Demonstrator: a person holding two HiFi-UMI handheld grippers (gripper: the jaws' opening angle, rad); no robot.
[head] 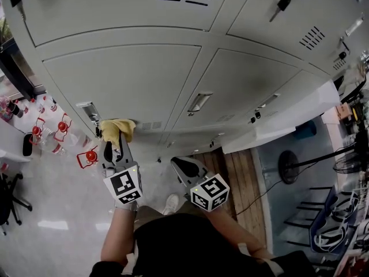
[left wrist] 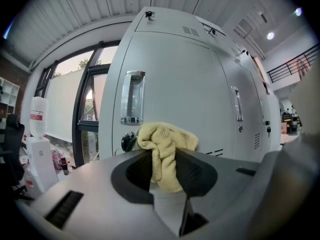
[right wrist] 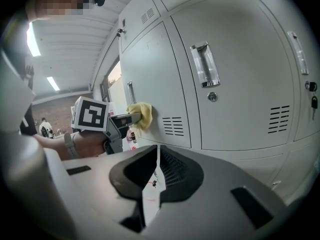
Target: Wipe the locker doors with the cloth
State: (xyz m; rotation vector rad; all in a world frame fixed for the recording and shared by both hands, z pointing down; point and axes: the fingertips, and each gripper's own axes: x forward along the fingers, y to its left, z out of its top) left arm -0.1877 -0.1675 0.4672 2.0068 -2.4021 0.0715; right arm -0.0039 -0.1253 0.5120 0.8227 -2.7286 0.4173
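A yellow cloth [head: 117,130] is pinched in my left gripper [head: 114,143], bunched at the jaw tips and pressed against the lower part of a grey locker door [head: 124,79], close to its handle [head: 87,111] and vent slots. In the left gripper view the cloth [left wrist: 165,151] hangs between the jaws in front of the door's recessed handle [left wrist: 131,97]. My right gripper [head: 183,167] is held lower and to the right, away from the lockers, jaws together with nothing in them. From the right gripper view the cloth [right wrist: 140,115] and the left gripper [right wrist: 131,118] show against the door.
Grey lockers [head: 253,79] fill the wall, with keys [head: 282,3] hanging in locks. Red-capped bottles [head: 62,127] stand on the floor at left, beside a black office chair [head: 8,198]. A fan stand [head: 287,165] and cables lie at right.
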